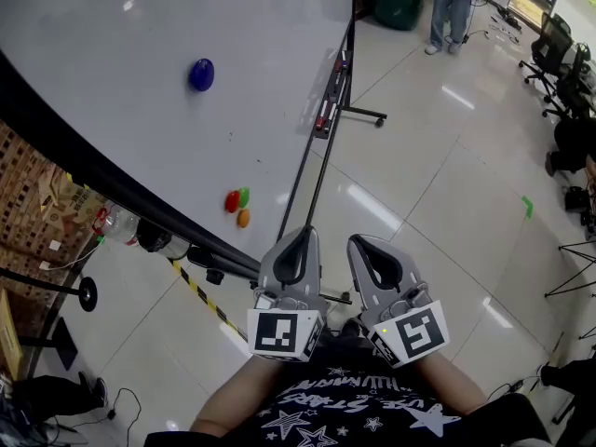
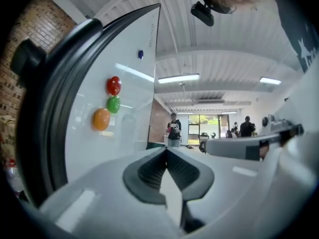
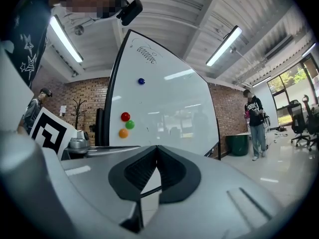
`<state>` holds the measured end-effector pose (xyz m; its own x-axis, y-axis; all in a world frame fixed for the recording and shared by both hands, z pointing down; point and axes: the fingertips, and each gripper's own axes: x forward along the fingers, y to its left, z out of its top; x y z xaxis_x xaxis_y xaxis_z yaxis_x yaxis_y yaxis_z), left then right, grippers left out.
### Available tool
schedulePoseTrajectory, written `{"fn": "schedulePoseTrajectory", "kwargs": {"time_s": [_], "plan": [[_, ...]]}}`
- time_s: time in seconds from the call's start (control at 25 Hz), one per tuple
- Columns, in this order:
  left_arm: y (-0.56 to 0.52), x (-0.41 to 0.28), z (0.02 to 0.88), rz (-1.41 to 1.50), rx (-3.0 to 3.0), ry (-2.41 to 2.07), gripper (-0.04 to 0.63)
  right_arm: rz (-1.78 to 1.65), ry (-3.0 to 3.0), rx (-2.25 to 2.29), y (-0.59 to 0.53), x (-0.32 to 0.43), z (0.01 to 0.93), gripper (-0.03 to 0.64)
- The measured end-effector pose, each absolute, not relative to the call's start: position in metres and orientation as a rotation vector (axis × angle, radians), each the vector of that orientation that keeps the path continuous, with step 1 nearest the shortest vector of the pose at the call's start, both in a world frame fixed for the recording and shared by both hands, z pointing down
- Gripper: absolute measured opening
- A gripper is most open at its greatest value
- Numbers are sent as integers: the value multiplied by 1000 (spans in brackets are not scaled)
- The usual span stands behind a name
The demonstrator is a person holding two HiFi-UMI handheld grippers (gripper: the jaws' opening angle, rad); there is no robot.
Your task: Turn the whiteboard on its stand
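The whiteboard (image 1: 140, 63) fills the upper left of the head view, tilted in its black frame (image 1: 112, 189). It carries a blue magnet (image 1: 201, 74) and red (image 1: 231, 201), green (image 1: 244, 196) and orange (image 1: 243, 218) magnets. My left gripper (image 1: 303, 234) is shut and holds nothing, just right of the frame's near edge and apart from it. Beside it, my right gripper (image 1: 358, 242) is also shut and empty. In the left gripper view the closed tips (image 2: 166, 149) sit next to the frame (image 2: 55, 108). In the right gripper view the tips (image 3: 157, 147) face the board (image 3: 164, 98).
The stand's leg ends in a castor (image 1: 377, 117), and a marker tray (image 1: 328, 101) runs along the board's far edge. A person (image 1: 452, 7) stands by a green bin (image 1: 400, 3). Office chairs (image 1: 559, 54) are at the right. A yellow-black strip (image 1: 200, 296) crosses the tiled floor.
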<state>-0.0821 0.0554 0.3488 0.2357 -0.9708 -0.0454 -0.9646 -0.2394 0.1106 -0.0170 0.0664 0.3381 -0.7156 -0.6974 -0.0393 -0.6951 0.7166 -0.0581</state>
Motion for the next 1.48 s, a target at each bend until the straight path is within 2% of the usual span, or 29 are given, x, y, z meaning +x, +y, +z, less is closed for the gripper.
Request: {"fn": "schedulePoseTrajectory", "kwargs": {"time_s": [0.68, 1.48], "plan": [[46, -46, 335, -176, 2534, -1832, 5, -73, 2836, -1238, 57, -1, 334, 8], [51, -38, 333, -185, 2596, -1760, 5, -91, 2842, -1255, 53, -1, 334, 8]]}}
